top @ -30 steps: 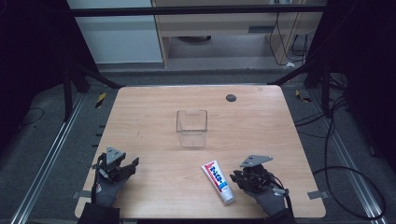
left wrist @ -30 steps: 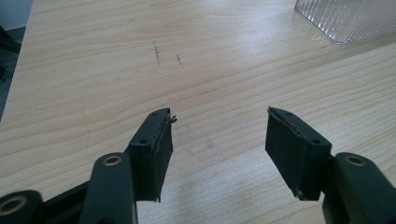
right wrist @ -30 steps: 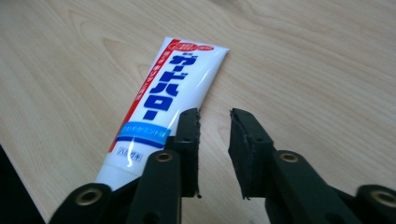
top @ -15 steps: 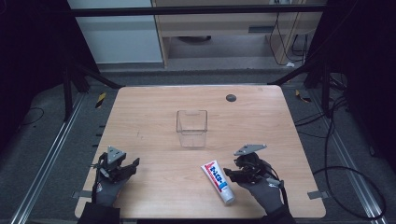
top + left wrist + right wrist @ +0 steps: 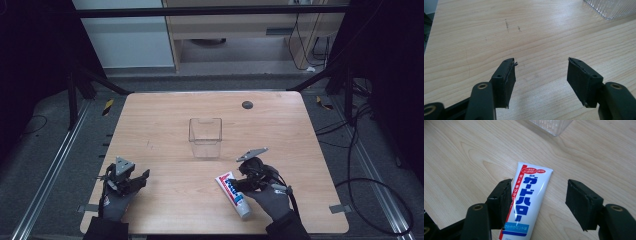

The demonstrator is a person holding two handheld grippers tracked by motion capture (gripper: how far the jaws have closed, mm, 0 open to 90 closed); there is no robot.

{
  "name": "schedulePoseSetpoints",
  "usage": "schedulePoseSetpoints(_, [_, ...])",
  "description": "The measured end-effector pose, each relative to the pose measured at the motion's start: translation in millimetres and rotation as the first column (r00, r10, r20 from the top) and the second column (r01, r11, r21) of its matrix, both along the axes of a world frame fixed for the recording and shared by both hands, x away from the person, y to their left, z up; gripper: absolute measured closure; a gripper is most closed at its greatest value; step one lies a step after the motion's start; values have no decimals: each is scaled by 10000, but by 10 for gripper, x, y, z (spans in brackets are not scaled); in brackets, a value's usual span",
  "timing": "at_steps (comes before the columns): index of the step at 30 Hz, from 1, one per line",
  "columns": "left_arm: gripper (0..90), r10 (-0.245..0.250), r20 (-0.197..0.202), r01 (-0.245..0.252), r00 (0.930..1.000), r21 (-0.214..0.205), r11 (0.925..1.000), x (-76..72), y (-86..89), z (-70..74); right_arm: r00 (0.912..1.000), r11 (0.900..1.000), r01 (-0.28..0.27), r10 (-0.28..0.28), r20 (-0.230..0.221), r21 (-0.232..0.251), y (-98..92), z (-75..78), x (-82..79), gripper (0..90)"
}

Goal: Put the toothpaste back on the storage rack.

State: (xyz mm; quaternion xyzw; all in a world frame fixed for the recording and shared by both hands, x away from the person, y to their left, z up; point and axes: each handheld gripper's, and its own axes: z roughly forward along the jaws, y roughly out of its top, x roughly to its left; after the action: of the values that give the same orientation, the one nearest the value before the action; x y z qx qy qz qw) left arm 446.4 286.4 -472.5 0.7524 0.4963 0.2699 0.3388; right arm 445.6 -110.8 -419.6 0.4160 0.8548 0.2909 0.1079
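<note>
Grey knit gloves and dark sleeves; each black claw (image 5: 239, 186) carries a grey three-cornered plate and cable.

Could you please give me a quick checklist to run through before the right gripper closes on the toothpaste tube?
1. Right gripper jaws open, having just been opening: ok.
2. Toothpaste tube between the jaws, pads not pressing: ok.
3. Tube centred between the pads: not ok, it sits toward the left pad.
4. Tube lying flat on the table: ok.
5. Clear container upright and empty: ok.
6. Left gripper open, holding nothing: ok.
</note>
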Motion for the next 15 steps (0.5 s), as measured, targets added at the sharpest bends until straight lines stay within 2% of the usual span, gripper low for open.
schedulePoseSetpoints(3, [382, -31, 3, 31, 10000, 27, 10000, -3, -4, 1, 9997, 9998, -88, 84, -243, -171, 79, -36, 31, 370])
schedulePoseSetpoints(15, [381, -28, 2, 28, 10000, 28, 10000, -1, 0, 1, 9975, 9979, -190, 147, -684, -623, 231, -148, 94, 355])
